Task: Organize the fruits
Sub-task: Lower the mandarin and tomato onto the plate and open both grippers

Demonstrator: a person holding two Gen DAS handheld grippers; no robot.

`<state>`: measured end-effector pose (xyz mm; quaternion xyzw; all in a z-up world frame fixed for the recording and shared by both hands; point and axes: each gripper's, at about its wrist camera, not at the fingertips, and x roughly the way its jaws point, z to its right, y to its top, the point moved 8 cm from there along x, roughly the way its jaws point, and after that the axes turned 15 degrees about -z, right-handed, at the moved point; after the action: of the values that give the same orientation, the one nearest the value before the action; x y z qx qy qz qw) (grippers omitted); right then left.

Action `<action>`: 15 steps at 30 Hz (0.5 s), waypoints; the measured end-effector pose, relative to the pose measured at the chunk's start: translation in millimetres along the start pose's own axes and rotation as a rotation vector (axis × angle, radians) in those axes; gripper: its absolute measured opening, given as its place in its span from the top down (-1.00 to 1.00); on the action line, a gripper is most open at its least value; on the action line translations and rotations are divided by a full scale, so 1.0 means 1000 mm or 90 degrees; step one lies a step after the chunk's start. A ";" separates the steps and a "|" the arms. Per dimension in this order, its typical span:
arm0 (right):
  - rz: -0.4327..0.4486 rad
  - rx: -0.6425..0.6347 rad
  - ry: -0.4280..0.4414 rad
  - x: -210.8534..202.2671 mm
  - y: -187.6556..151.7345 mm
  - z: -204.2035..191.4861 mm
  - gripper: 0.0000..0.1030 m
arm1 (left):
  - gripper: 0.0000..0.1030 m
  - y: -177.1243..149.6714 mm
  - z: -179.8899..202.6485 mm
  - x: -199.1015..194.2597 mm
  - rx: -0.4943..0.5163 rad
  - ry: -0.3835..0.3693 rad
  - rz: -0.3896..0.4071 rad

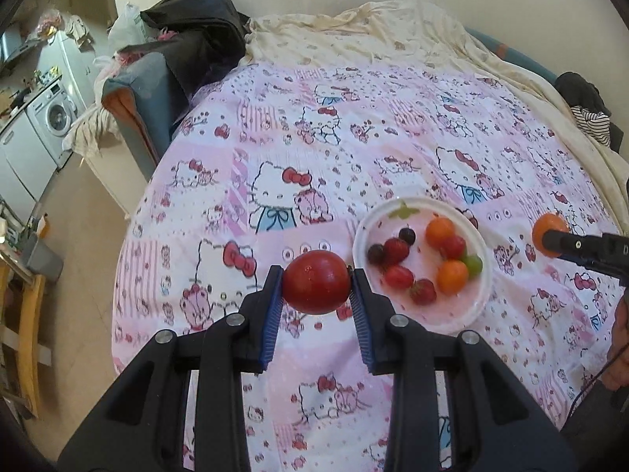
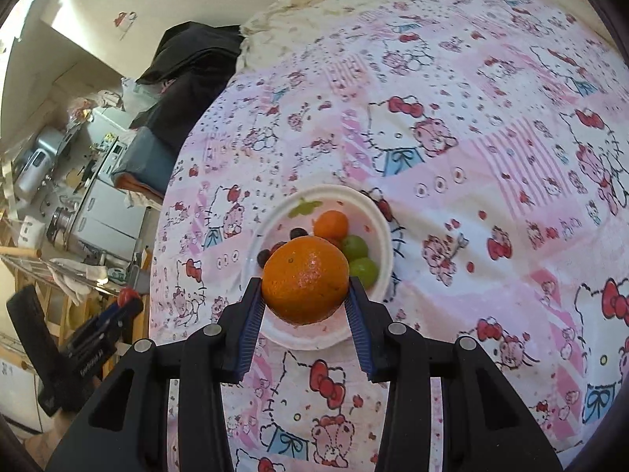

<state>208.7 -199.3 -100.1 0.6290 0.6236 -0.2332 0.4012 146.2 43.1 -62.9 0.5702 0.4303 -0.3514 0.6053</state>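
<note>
Left gripper (image 1: 316, 285): blue ribbed pads clamped on either side of a round, glossy red tomato-like fruit (image 1: 317, 281), held clear above the bed.
Right gripper (image 2: 306, 291): pads clamped on a round, dimpled orange (image 2: 305, 279), held over the near side of the bowl.
White round bowl (image 1: 481, 299): sits on the pink cartoon-cat bedsheet (image 1: 275, 149), just right of and slightly beyond the left gripper's red fruit; directly under and ahead of the right one.
Nearer hand: the right, by my judgement; its orange already overlaps the bowl.
Bowl contents: two small oranges, strawberries, dark grapes, green grapes (image 2: 355, 246), crowding the floor.
Obstruction: nothing between either fruit and the rim; the two grippers may crowd each other over it.
Surroundings: dark clothing (image 1: 196, 19) heaped at the bed's far left corner, well apart.
</note>
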 end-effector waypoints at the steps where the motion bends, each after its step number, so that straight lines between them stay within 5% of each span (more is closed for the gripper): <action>1: 0.001 -0.004 0.000 0.001 0.001 -0.002 0.16 | 0.43 0.003 0.001 0.001 0.004 -0.002 0.002; 15: -0.036 -0.024 -0.008 0.048 0.026 -0.010 0.16 | 0.42 0.027 0.029 0.060 0.031 -0.039 -0.034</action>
<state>237.4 -160.1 -126.6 0.6024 0.6428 -0.2365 0.4100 197.1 20.8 -107.9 0.5622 0.4177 -0.3951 0.5945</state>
